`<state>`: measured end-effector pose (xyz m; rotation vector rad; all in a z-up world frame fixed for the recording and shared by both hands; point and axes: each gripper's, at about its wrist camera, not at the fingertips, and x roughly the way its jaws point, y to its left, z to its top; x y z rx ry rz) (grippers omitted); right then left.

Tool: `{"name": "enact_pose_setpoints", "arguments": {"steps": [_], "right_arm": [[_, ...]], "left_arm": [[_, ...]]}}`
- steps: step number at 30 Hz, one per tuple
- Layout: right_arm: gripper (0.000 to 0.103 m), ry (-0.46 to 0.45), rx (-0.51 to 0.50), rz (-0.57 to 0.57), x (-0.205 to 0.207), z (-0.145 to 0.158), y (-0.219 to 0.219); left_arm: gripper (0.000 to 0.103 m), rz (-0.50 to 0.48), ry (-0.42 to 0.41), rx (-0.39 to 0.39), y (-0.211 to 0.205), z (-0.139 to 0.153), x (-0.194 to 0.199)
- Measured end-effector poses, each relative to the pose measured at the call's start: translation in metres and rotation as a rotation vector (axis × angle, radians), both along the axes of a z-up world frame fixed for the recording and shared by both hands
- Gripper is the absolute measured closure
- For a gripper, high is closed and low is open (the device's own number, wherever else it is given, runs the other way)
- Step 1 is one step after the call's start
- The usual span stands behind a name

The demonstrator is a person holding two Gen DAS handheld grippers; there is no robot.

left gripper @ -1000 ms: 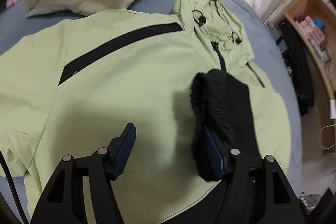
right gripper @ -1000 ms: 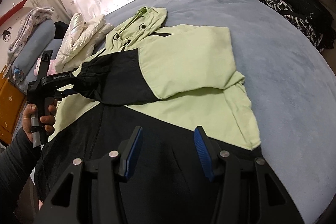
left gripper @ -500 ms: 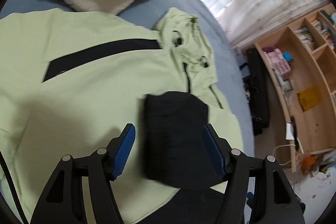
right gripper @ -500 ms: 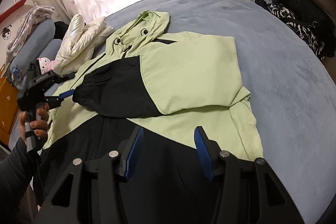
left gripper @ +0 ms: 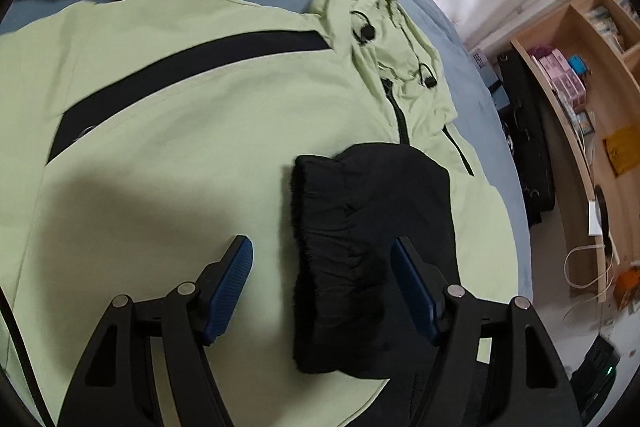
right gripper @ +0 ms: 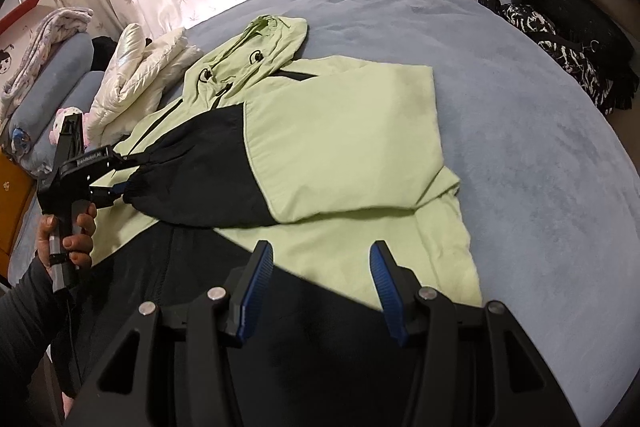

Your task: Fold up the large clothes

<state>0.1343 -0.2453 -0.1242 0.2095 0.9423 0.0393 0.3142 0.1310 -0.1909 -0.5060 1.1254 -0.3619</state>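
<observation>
Downward-tilted, the left gripper [left gripper: 322, 283] is opening around the black cuff [left gripper: 344, 227]; the right gripper [right gripper: 320, 291] hovers released.

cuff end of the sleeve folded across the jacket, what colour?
Black, on a light green hooded jacket. The gathered sleeve cuff shows best in the left wrist view.

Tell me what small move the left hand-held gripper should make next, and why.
Probably lift away from the black cuff. The left hand-held gripper has its jaws opening, the sleeve already lies folded across the green jacket, and the pads seem off the cloth.
</observation>
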Motion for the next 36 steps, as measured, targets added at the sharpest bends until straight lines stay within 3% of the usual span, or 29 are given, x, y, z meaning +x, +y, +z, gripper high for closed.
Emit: {"name": "enact_pose_setpoints", "arguments": {"steps": [3, 4, 5, 6, 7, 12, 17, 21, 27, 28, 29, 30, 31, 34, 36], "right_arm": [[0.052, 0.004, 0.001, -0.02, 0.016, 0.002, -0.014], [0.052, 0.008, 0.009, -0.03, 0.023, 0.002, -0.021], [0.052, 0.013, 0.021, -0.041, 0.029, 0.002, -0.029], [0.052, 0.021, 0.036, -0.056, 0.037, 0.0, -0.039], [0.052, 0.028, 0.046, -0.066, 0.041, -0.001, -0.045], [0.052, 0.094, 0.127, -0.117, 0.082, -0.021, -0.088], [0.052, 0.129, 0.239, -0.144, 0.122, -0.04, -0.114], [0.052, 0.13, 0.303, -0.16, 0.154, -0.049, -0.123], [0.052, 0.123, 0.301, -0.174, 0.193, -0.061, -0.12], [0.059, 0.114, 0.28, -0.168, 0.199, -0.061, -0.117], [0.085, 0.113, 0.251, -0.148, 0.203, -0.059, -0.114], [0.103, 0.114, 0.197, -0.131, 0.208, -0.056, -0.11], [0.101, 0.093, 0.121, -0.113, 0.213, -0.047, -0.104], [0.101, 0.038, 0.032, -0.09, 0.222, -0.032, -0.1], [0.101, 0.06, -0.023, -0.085, 0.228, -0.039, -0.1]], "left_arm": [[0.037, -0.043, -0.006, 0.008, -0.014, 0.0, 0.003], [0.054, -0.061, -0.013, 0.022, -0.021, 0.001, 0.004], [0.061, -0.071, -0.008, 0.049, -0.027, 0.001, 0.005], [0.075, -0.074, -0.001, 0.102, -0.035, 0.002, 0.006], [0.08, -0.075, -0.002, 0.132, -0.04, 0.003, 0.006], [0.084, -0.057, -0.085, 0.185, -0.052, 0.035, 0.01], [0.084, 0.041, -0.177, 0.211, -0.037, 0.073, 0.02], [0.084, 0.064, -0.112, 0.239, -0.026, 0.061, 0.029], [0.084, 0.065, -0.053, 0.253, -0.023, 0.034, 0.028], [0.084, 0.066, -0.053, 0.252, -0.024, 0.033, 0.029], [0.084, 0.066, -0.055, 0.249, -0.024, 0.034, 0.03], [0.084, 0.063, -0.058, 0.244, -0.026, 0.034, 0.03], [0.084, 0.057, -0.066, 0.237, -0.028, 0.035, 0.031], [0.084, 0.046, -0.086, 0.244, -0.038, 0.034, 0.03], [0.084, 0.041, -0.074, 0.266, -0.044, 0.024, 0.031]]}}
